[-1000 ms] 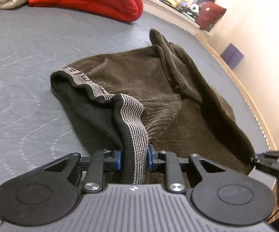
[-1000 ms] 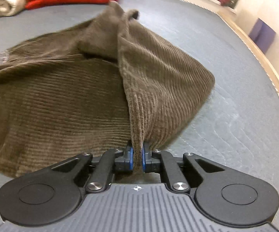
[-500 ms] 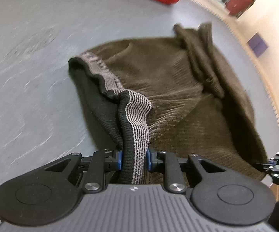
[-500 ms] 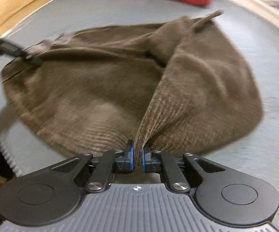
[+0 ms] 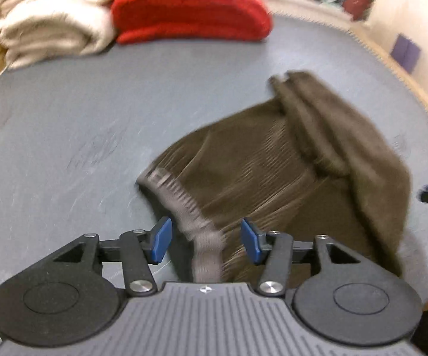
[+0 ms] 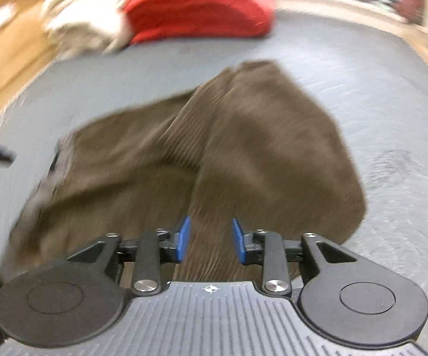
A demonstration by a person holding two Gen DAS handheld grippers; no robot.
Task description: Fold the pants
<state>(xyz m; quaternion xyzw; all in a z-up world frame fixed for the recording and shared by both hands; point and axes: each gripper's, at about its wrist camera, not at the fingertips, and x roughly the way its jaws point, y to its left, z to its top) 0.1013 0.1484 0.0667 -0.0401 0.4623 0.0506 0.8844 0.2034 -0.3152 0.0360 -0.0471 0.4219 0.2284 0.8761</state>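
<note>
Release is the step in hand: I am letting the brown pants [image 5: 288,172] go after a fold, and they lie bunched near the right edge of the grey bed [image 5: 95,124]. My left gripper [image 5: 206,241] is opening, the striped waistband [image 5: 205,249] loose between its pads; my right gripper [image 6: 209,240] is opening over the corduroy, pads clear. Both point steeply down. Next I judge a fresh pinch on an outer edge is needed.
</note>
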